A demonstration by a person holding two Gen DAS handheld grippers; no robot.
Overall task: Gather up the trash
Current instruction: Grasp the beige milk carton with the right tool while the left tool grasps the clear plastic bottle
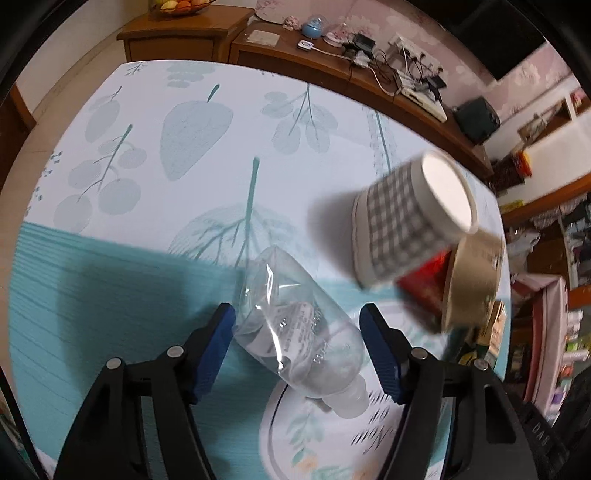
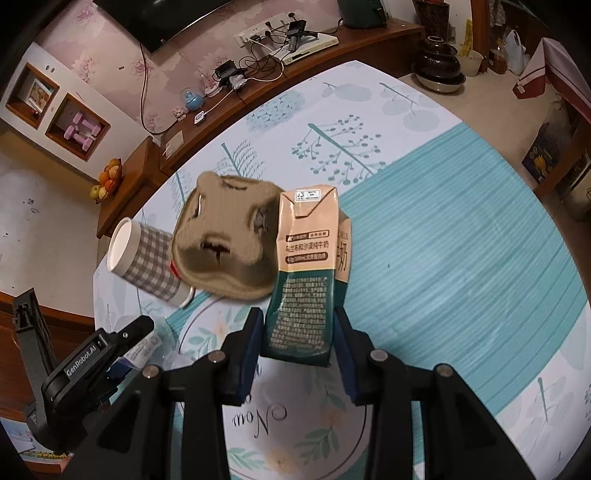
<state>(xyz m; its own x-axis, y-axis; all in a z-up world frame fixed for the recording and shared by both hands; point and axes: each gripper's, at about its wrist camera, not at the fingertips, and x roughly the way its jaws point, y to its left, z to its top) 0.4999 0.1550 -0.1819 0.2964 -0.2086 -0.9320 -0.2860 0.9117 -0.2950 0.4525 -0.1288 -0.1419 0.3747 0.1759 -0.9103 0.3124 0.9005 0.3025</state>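
Beside the carton [image 2: 306, 273], a cardboard tray [image 2: 225, 236] touches the checked cup [image 2: 147, 258].

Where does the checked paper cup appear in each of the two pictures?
Left wrist view: the checked paper cup lies on its side at the right of the middle, above the clear bottle.
Right wrist view: the cup is at the left of the middle, beside the brown cardboard tray.
Shared landmark: the blue ornament on the wooden cabinet.

Crushed clear bottle [image 1: 299, 332] lying flat, milk carton [image 2: 306, 280] upright
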